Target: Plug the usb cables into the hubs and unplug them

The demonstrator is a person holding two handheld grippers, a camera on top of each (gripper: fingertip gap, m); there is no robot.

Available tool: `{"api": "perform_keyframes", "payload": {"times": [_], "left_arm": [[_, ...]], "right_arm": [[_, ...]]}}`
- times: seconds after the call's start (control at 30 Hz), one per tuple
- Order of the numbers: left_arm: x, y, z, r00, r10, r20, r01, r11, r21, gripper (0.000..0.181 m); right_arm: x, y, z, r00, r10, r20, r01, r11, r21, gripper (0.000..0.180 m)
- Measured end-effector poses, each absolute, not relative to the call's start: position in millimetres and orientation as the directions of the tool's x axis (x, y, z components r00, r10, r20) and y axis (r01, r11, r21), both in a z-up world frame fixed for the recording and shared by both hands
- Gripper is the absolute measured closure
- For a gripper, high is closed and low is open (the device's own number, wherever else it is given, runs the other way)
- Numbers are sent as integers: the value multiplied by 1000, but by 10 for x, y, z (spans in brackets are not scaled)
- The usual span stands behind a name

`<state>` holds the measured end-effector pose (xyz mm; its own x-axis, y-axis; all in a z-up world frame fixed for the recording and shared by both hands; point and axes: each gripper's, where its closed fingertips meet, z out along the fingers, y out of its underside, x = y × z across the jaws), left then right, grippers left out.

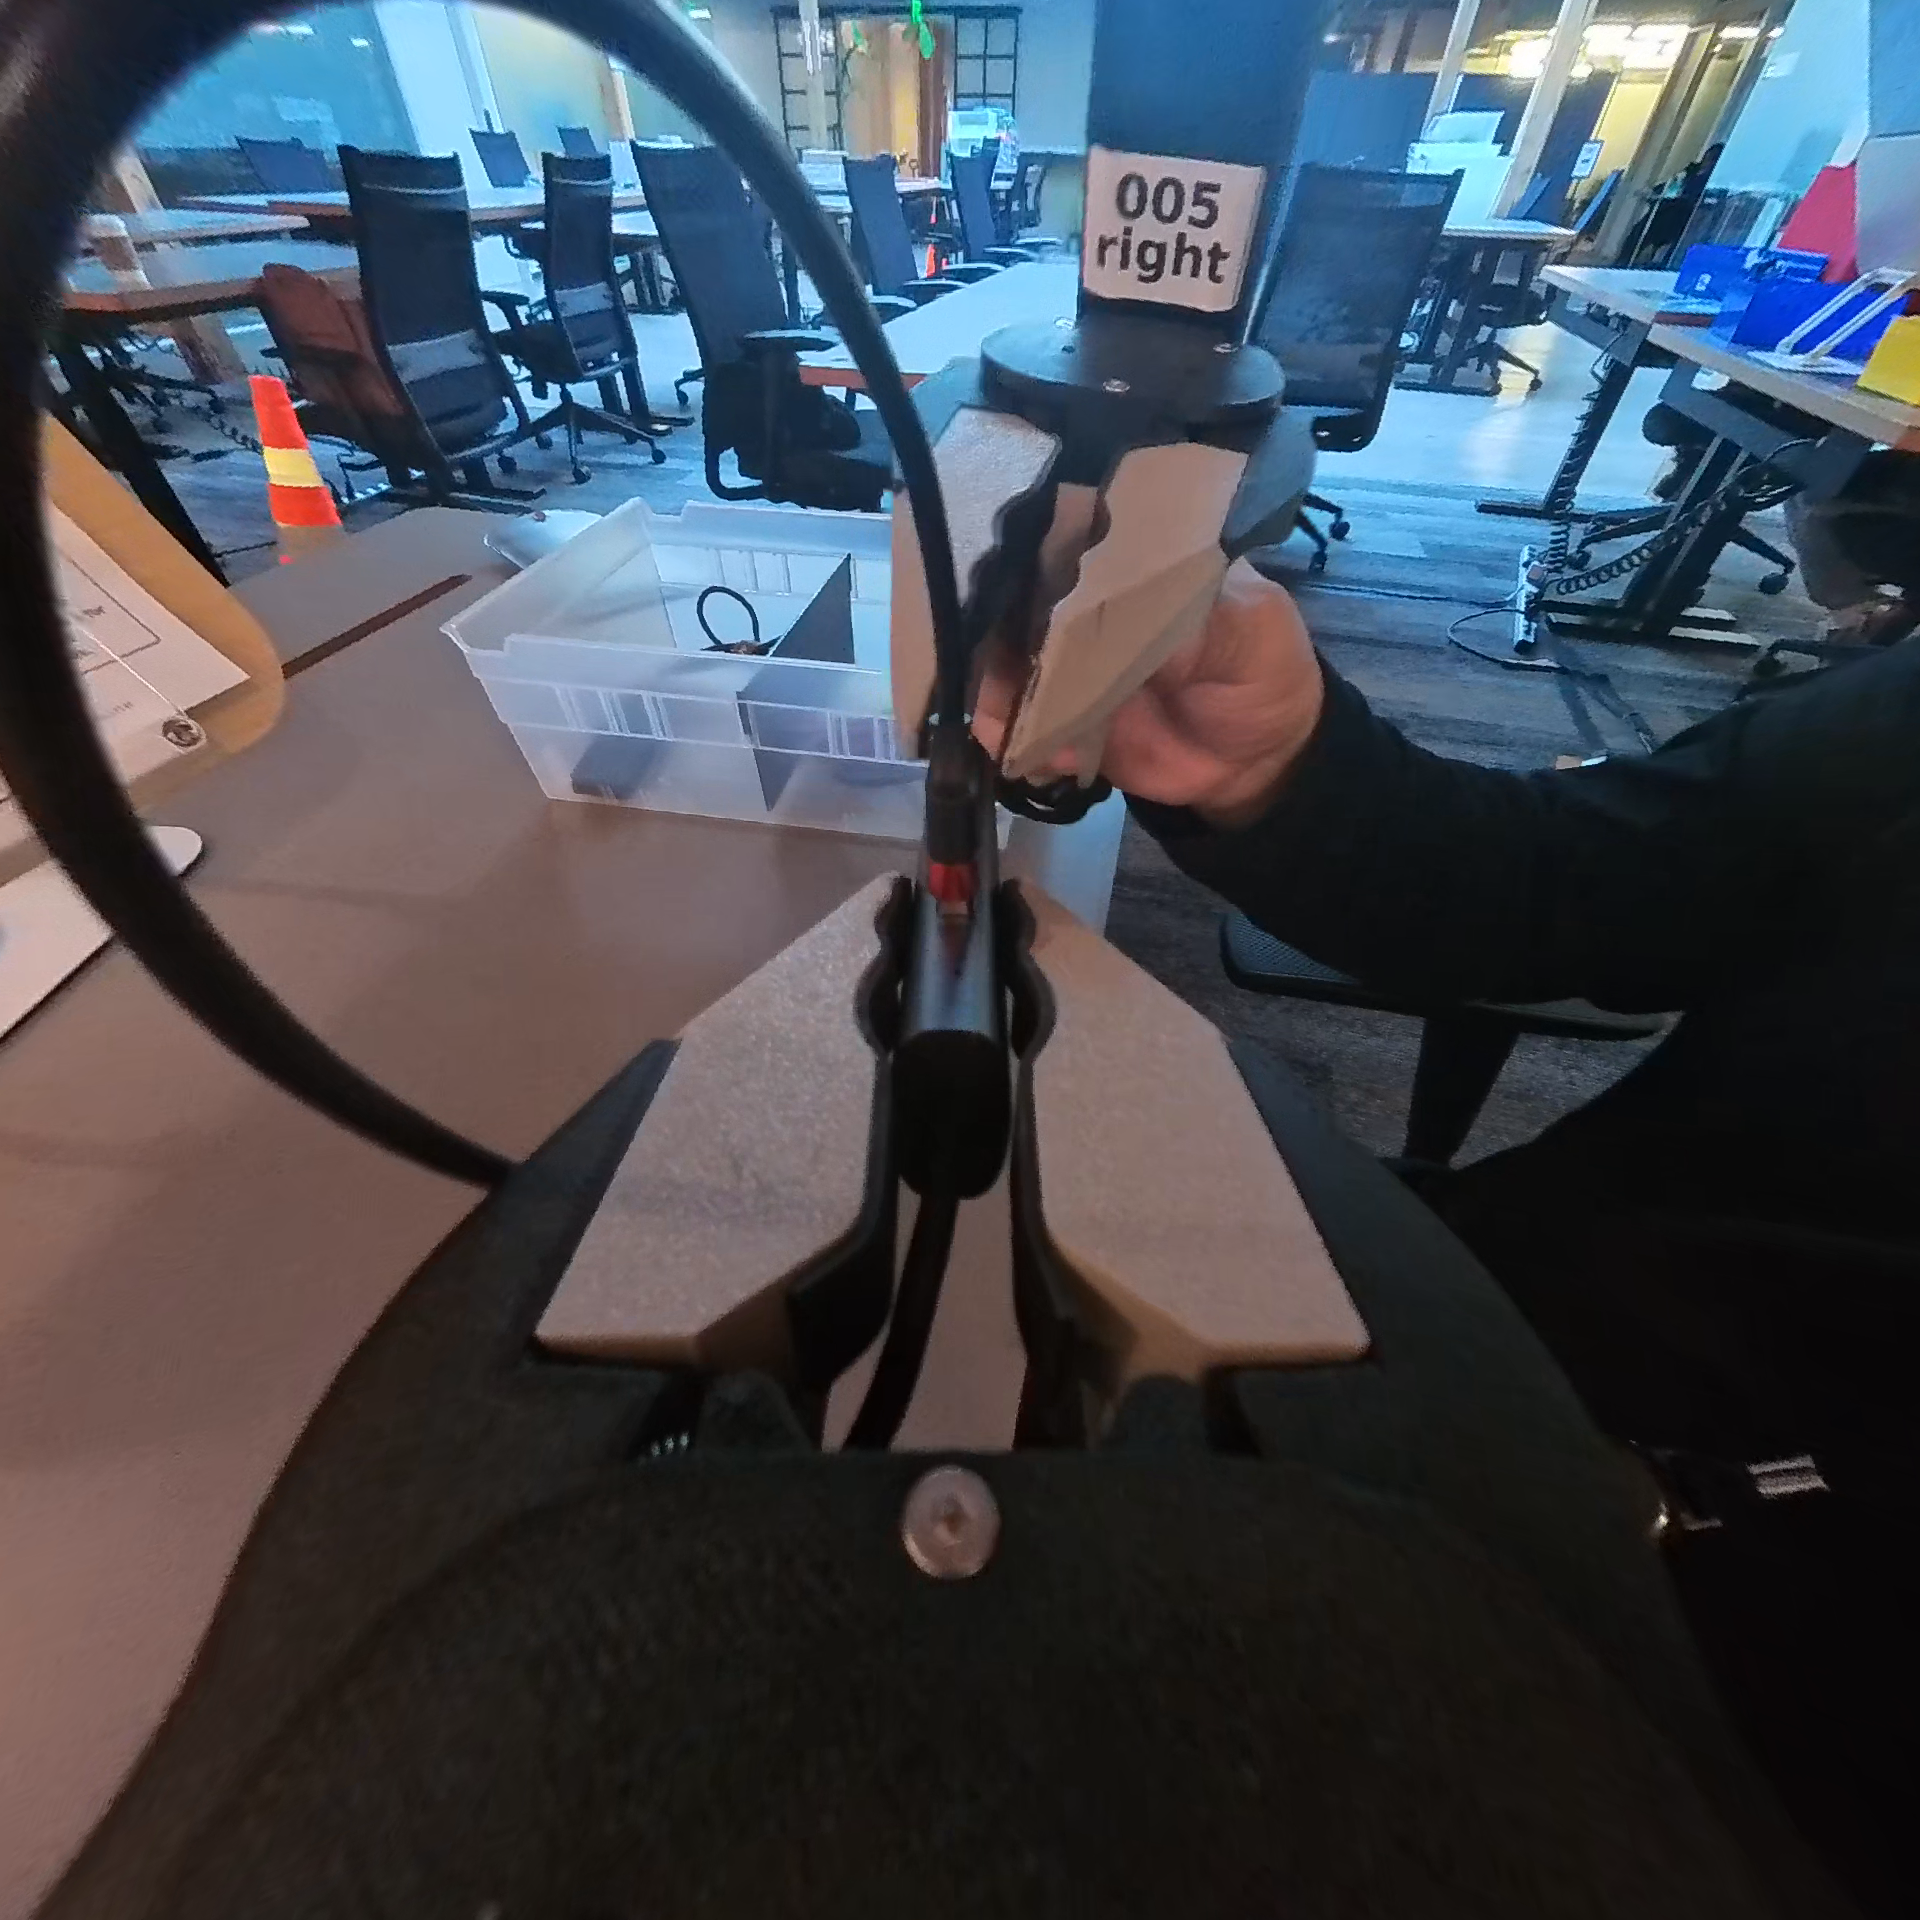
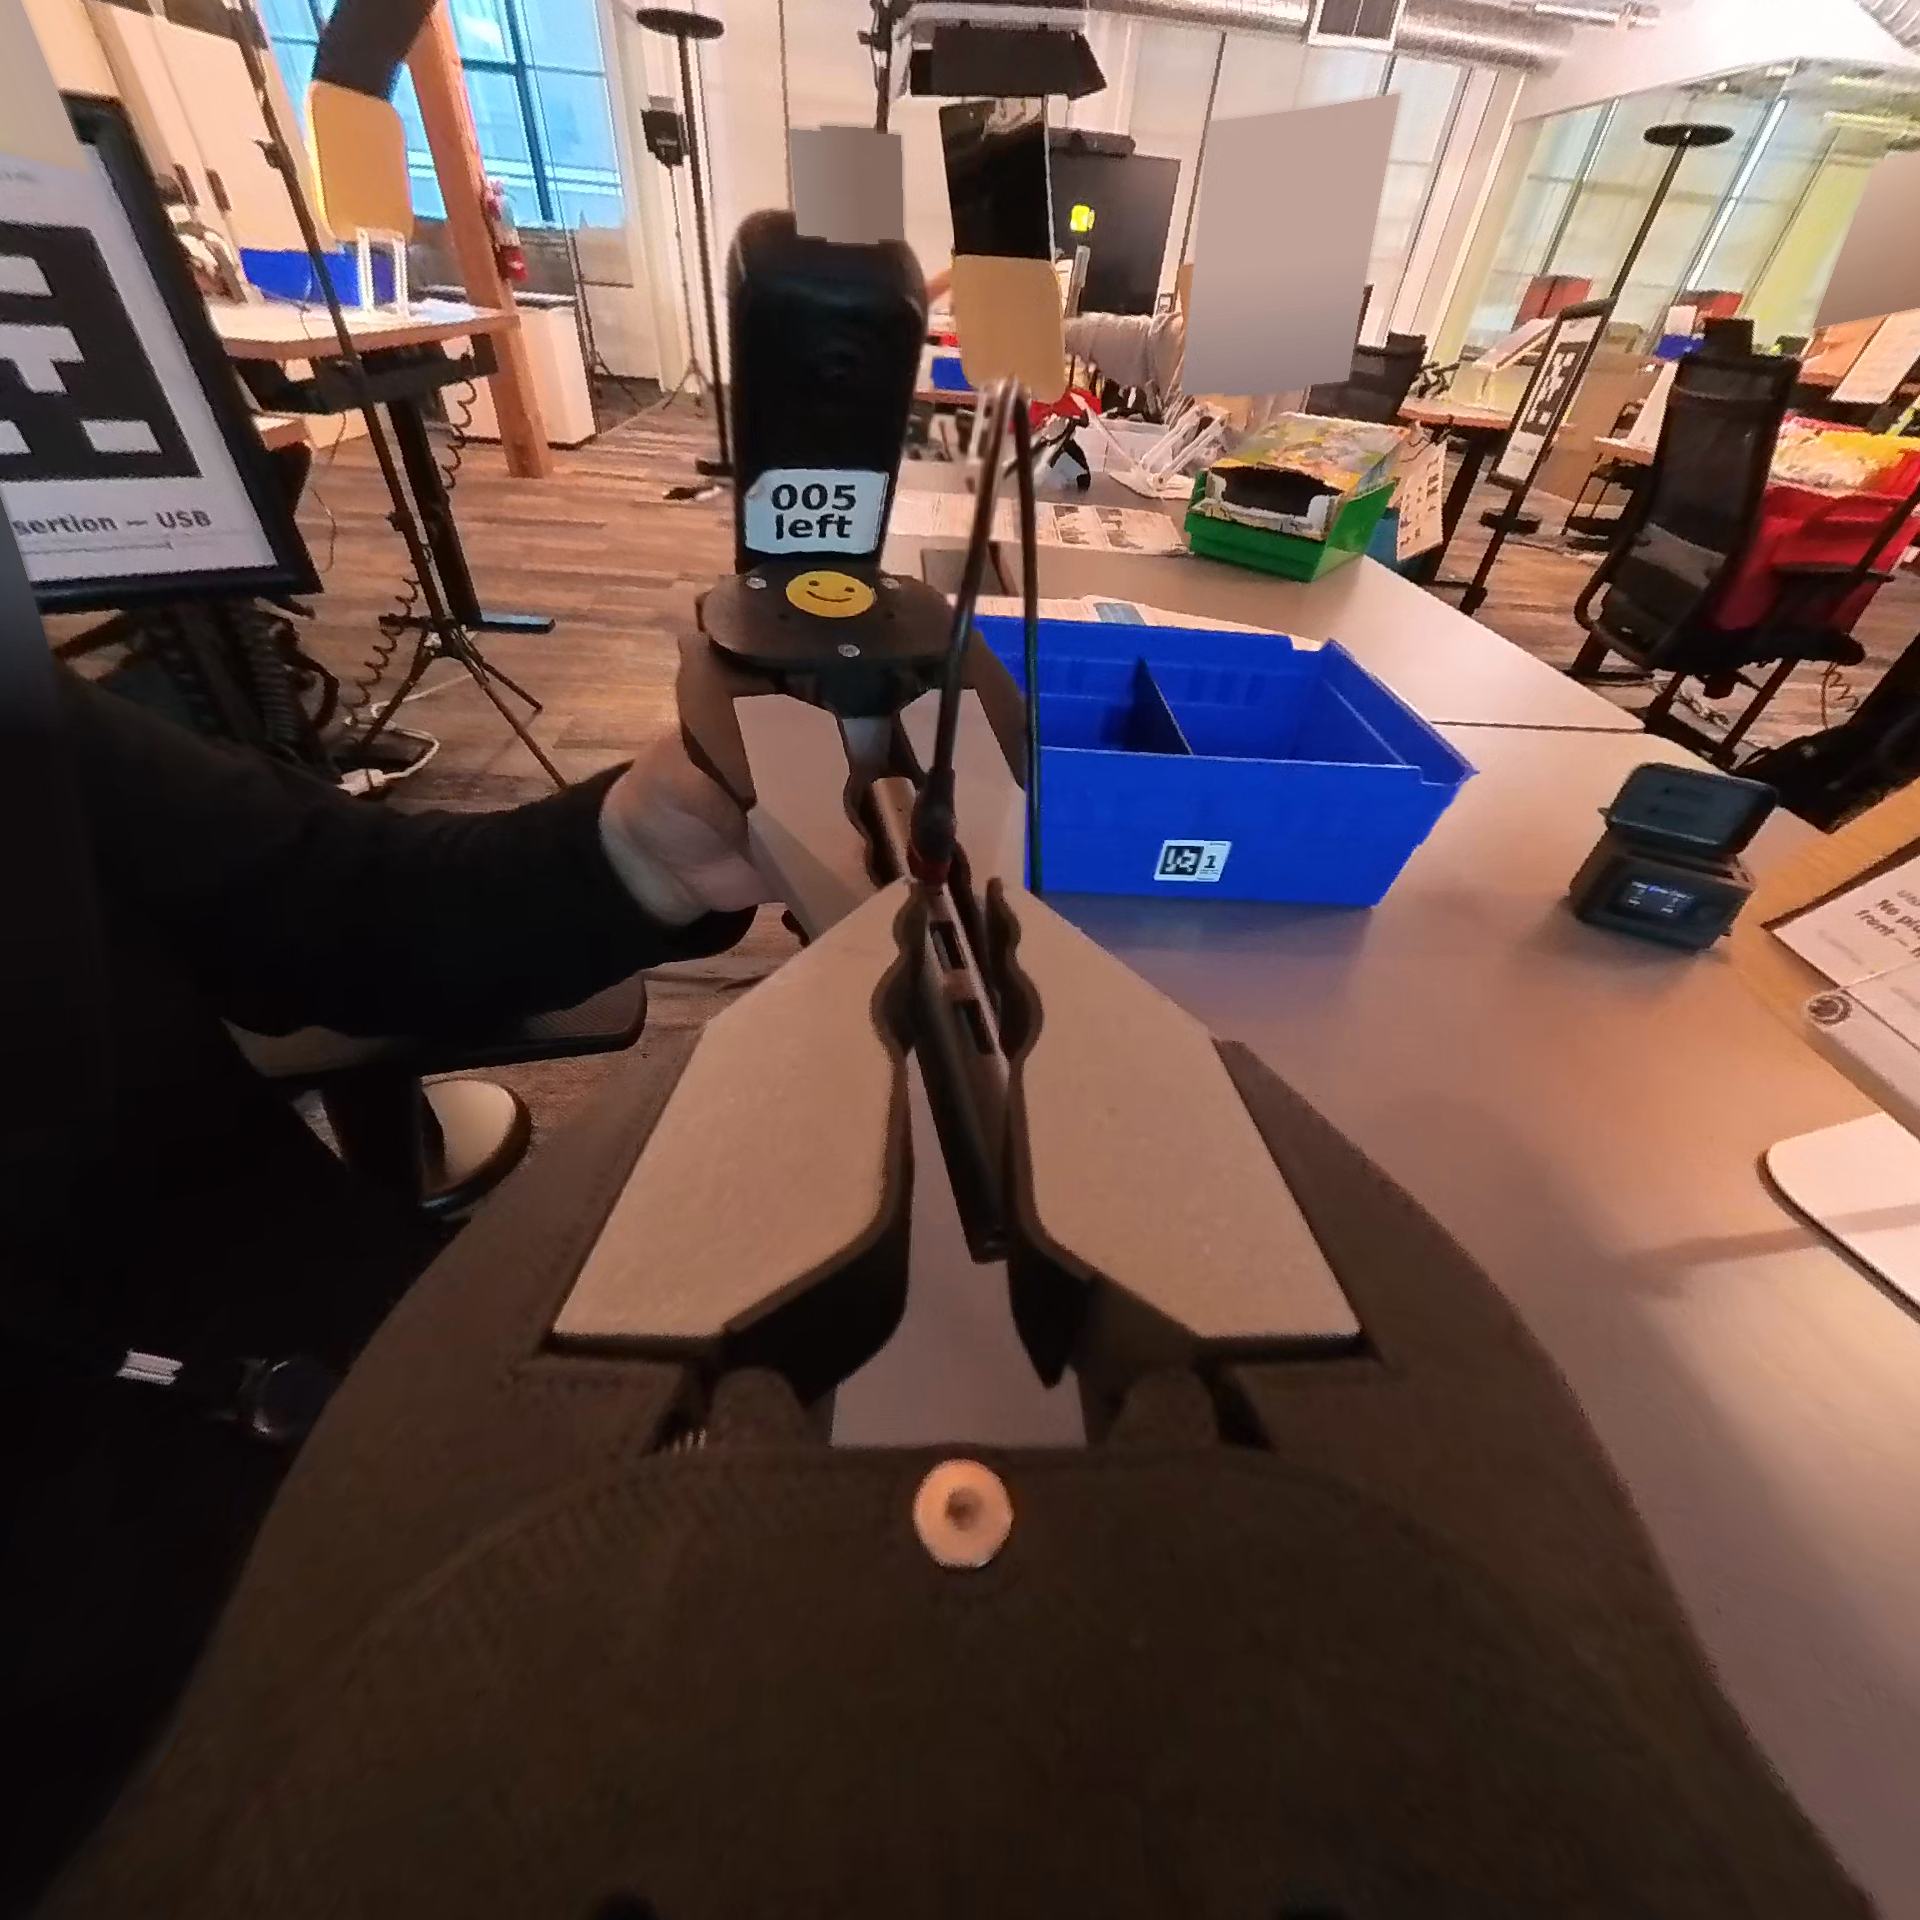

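Right in the centre of both views, the slim grey hub (image 1: 951, 997) (image 2: 961, 1039) is held up in the air above the counter (image 2: 1455, 1039). The left gripper (image 1: 951, 914) is nearly closed and clamps the hub at the end with the rounded black cap. The right gripper (image 2: 951, 914) faces it, pinched down just as narrow, and appears to grip the same hub at its free end, though I can't be fully sure of that hold. Between the two sets of tips is the black plug (image 1: 951, 800) with a red collar, and it looks seated in the hub. Its cable (image 1: 904, 416) sweeps away in a big loop through the upper left of the left wrist view. From the right wrist view I can see two empty slots along the hub's face. I'd call this the turning point of one cycle, with the plug in and unplugging due next. That calls for one gripper to keep the hub steady while the other lets go, takes the plug body and draws it straight out along the port. Pulling on the cable or at an angle could strain the socket. The blue bin (image 2: 1226, 810) sits on the counter at centre right, beyond the tips.
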<state>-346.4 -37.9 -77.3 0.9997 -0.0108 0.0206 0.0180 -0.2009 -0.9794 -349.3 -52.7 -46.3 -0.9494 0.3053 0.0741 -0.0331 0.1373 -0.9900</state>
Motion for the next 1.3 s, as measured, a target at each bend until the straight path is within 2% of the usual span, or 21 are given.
{"api": "perform_keyframes", "payload": {"times": [0.43,0.93,1.1,1.3], "left_arm": [[-3428,-297,-944,1000,-6,-26,-27,-295,-955,167],[-3440,-288,-1105,1000,-9,2,-1,-351,-936,166],[-3537,-321,-1087,998,53,-42,-21,-337,-941,166],[-3580,-370,-993,996,84,-39,-12,-303,-953,166]], "right_arm": [[-3468,-631,-708,-924,317,214,-88,370,-925,172],[-3483,-624,-858,-930,292,224,-78,439,-895,175],[-3544,-655,-834,-934,311,175,-55,358,-932,178],[-3578,-689,-736,-959,285,-17,60,144,-988,179]]}}
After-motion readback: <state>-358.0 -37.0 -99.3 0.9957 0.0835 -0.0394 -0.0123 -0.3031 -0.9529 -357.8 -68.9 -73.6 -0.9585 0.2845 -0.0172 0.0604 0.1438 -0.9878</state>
